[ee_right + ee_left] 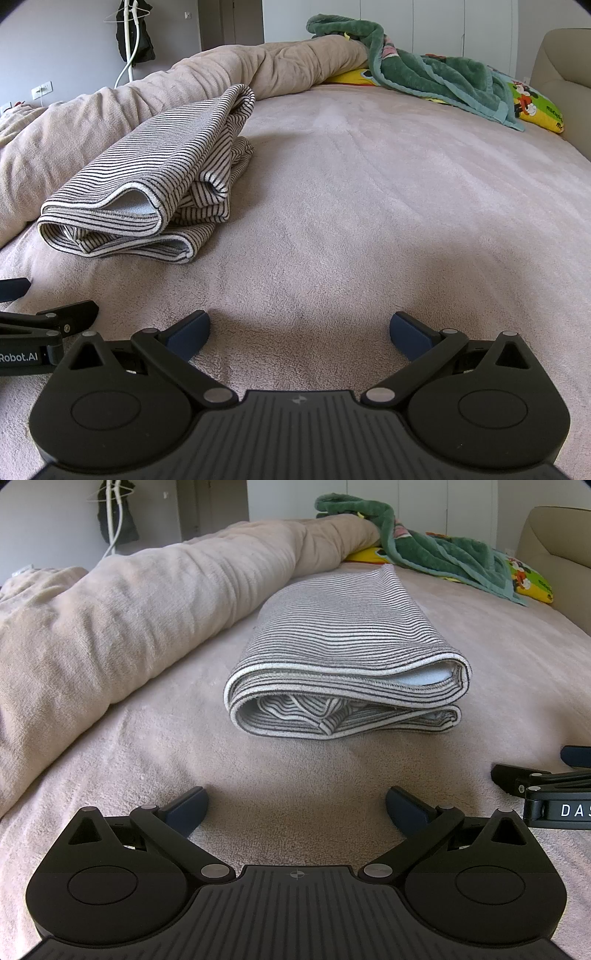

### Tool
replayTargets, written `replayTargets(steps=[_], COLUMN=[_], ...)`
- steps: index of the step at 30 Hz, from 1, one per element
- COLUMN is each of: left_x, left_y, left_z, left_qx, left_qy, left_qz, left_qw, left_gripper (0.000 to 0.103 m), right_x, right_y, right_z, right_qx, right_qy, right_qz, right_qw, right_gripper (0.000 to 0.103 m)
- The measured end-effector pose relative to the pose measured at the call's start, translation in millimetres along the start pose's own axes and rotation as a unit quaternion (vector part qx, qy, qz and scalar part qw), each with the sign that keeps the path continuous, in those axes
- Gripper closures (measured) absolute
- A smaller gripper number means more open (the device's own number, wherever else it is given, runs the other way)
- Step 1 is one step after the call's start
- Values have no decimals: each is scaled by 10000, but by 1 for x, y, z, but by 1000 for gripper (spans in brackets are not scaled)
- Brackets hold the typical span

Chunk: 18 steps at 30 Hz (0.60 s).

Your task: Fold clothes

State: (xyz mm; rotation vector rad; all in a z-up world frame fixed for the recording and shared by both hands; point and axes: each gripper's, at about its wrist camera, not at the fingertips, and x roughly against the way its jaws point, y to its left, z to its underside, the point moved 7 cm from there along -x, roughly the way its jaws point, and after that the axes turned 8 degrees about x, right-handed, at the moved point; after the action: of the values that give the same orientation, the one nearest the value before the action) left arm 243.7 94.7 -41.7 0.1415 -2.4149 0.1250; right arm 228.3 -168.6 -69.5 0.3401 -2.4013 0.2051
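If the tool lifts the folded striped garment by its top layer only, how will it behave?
The striped garment is probably floppy: its loose stacked layers would likely unfold and droop. It looks light. On the fuzzy bed cover it may bunch rather than slide.

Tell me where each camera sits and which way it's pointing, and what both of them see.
Left wrist view: sits on the left gripper, low over the bed, facing the folded striped shirt straight ahead; its open fingers show, with the right gripper at the right edge.
Right wrist view: sits on the right gripper, facing bare bed, shirt ahead-left; open fingers show, left gripper at the left edge.
Shared: shirt, beige blanket, green blanket.
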Motion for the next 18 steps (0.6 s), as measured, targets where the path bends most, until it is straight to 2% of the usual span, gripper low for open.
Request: replayTargets(steps=[18], left_x=[1], left_y=[-1], left_z=[0], left_qx=[6], left_qy=[-2], left_qz=[1], left_qw=[10000], left_gripper=[0], right_x=[0], right_y=[0], right_z=[0], right_qx=[-3], right_qy=[-5], right_qz=[-7], right_qw=[10000], right_gripper=[0])
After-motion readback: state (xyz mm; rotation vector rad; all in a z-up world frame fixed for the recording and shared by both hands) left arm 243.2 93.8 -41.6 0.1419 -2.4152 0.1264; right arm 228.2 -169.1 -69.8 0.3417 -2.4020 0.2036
